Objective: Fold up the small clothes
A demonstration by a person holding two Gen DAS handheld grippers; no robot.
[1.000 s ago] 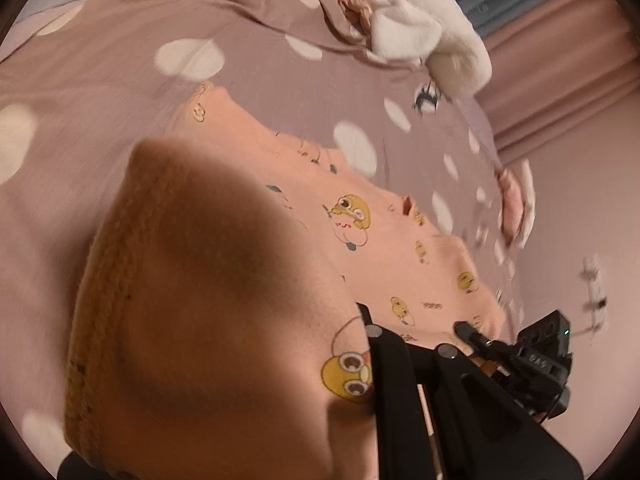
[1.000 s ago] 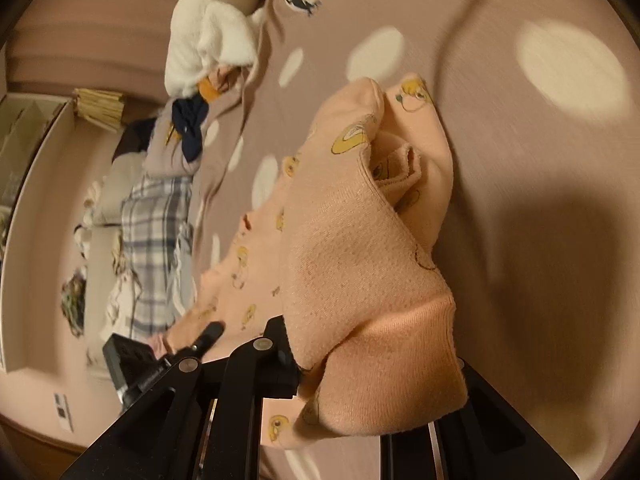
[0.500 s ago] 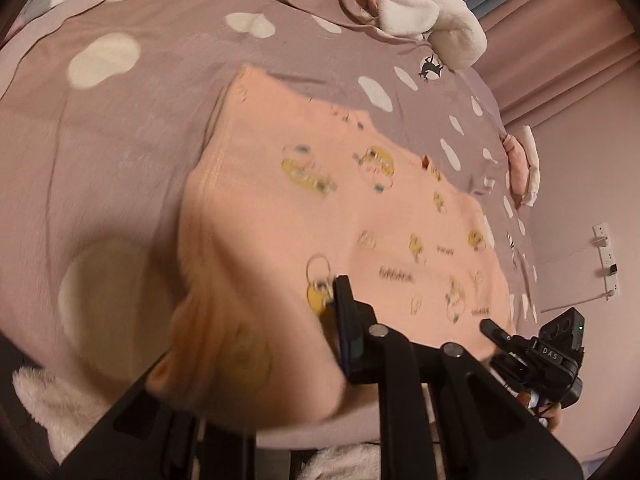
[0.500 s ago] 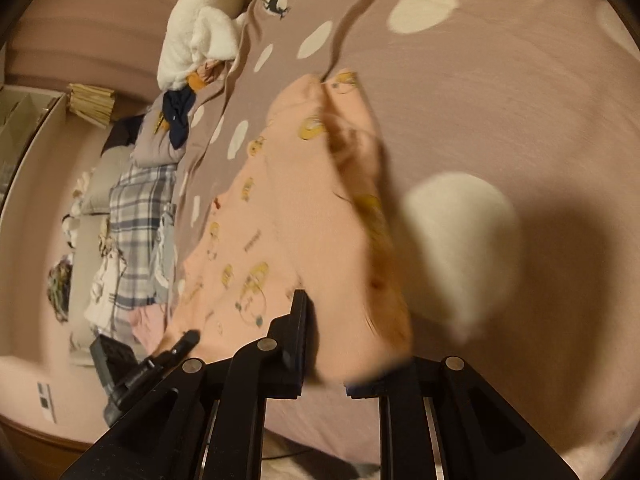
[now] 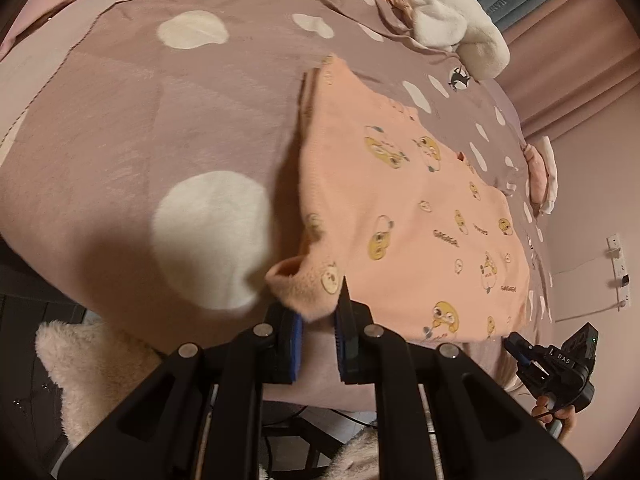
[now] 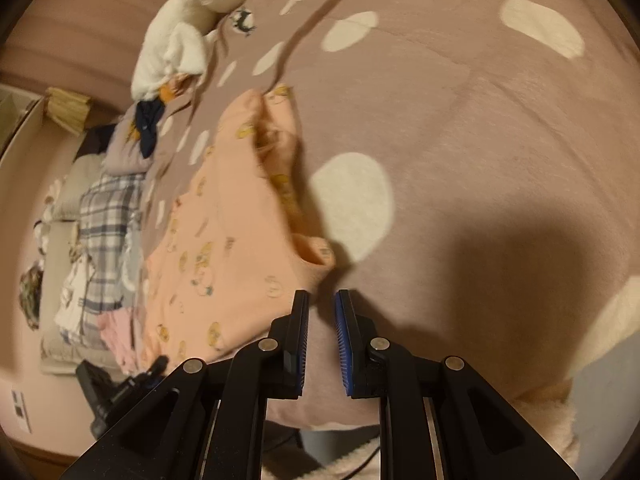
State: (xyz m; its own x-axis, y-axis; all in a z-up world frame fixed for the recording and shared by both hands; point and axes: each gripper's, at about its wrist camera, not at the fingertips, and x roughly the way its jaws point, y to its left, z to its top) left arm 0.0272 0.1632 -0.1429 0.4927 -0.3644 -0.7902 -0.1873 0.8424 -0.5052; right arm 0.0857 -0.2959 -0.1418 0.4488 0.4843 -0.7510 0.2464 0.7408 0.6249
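Observation:
A peach garment (image 5: 400,208) printed with yellow cartoon faces lies spread flat on the mauve spotted bed cover (image 5: 160,120). Its left side is folded over. My left gripper (image 5: 318,312) is at the garment's near corner, jaws closing, with that corner pinched between the blue pads. In the right wrist view the garment (image 6: 224,240) lies ahead and to the left. My right gripper (image 6: 322,300) sits just short of its other near corner, jaws a narrow gap apart with nothing between them. The right gripper (image 5: 514,347) also shows at the lower right of the left wrist view, with a hand below it.
A white plush toy (image 5: 448,12) lies at the far end of the bed, by the curtains (image 5: 560,40). A plaid pile of clothes (image 6: 104,220) sits beyond the garment's left side. Fluffy cream fabric (image 5: 80,360) hangs below the bed's near edge.
The garment was lifted and bunched before both cameras; now it lies flat on the bed. Both grippers drew back to the near edge. The right one no longer has cloth in it.

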